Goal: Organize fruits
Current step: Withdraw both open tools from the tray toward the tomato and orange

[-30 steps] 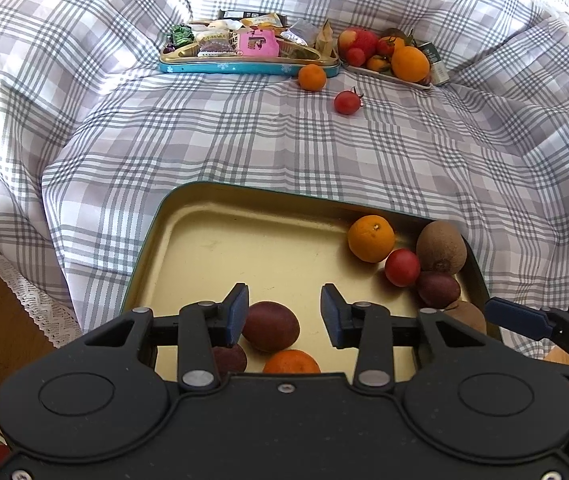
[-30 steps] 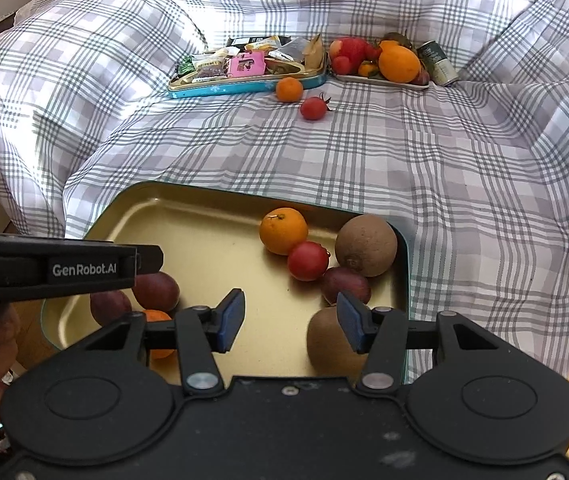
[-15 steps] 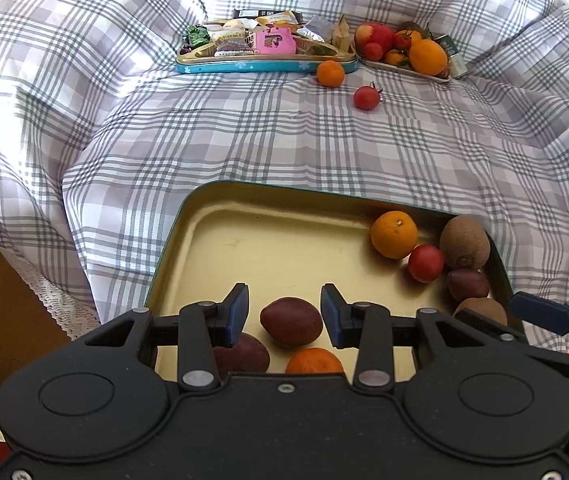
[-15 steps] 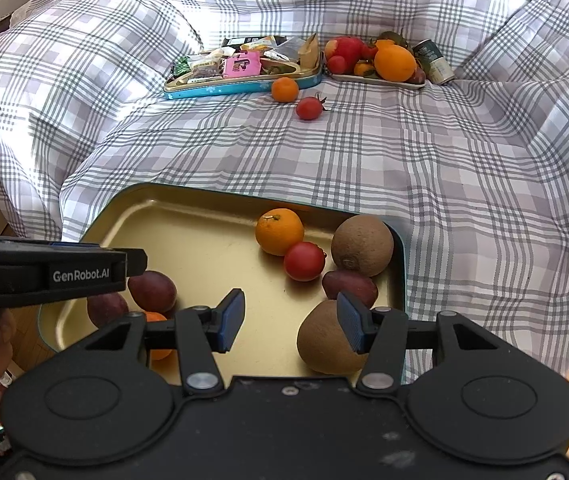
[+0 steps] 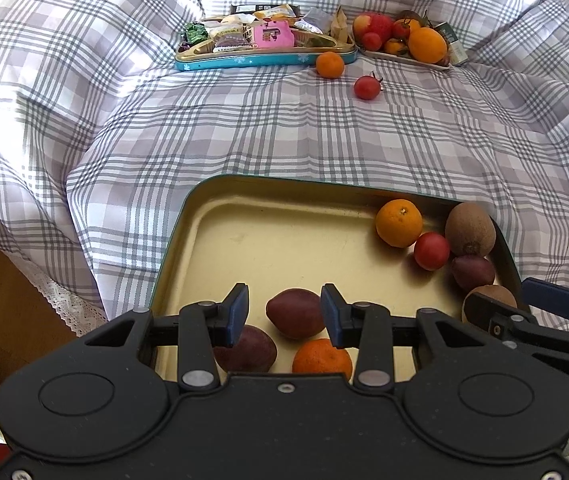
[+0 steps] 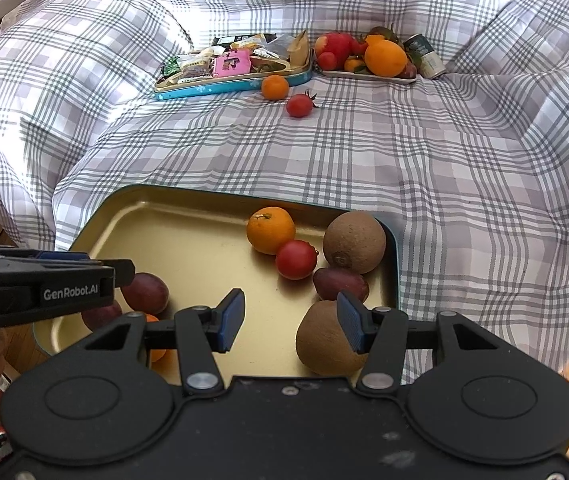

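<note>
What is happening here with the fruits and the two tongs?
A person holds a pair of tongs in each hand over a golden tray on a checked cloth. Both tongs are open and hold nothing. The left tongs hang above a dark purple fruit; the right tongs hover beside a kiwi. An orange, a tomato and other fruits already lie in the tray. A small orange and a tomato lie loose on the cloth farther away.

Left gripper and right gripper hover, jaws apart.
</note>
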`<state>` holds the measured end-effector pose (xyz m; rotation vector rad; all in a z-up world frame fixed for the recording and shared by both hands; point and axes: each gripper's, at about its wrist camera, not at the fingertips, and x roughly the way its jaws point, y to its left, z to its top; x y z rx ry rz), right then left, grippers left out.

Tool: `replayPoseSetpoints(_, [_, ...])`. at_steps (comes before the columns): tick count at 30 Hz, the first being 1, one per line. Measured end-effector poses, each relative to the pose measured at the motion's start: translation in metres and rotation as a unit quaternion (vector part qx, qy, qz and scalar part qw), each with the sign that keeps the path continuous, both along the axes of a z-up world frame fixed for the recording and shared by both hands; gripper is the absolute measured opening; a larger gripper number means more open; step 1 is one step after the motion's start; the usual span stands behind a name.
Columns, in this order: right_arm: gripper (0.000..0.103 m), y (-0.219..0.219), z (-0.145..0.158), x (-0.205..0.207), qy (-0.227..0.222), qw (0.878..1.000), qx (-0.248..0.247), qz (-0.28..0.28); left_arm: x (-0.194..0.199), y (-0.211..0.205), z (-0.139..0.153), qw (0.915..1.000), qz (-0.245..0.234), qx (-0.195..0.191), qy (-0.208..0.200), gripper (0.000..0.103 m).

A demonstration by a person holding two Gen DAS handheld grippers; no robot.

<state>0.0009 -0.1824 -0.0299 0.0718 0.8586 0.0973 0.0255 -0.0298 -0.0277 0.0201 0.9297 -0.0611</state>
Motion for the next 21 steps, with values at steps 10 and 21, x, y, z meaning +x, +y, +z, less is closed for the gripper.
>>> replayPoseSetpoints(10, [0.055,0.0013,-0.0012,0.0001,0.006,1.000,-0.001,-0.004,-0.0039,-0.0020,0.0002,0.9999,-0.011,0.007,0.002,0.048])
replayPoseSetpoints(21, [0.055,-0.0013,-0.0008,0.0009,0.005,1.000,0.000,-0.017,-0.0069,-0.0018,0.0048,0.9988,-0.036,0.032,-0.009,0.048])
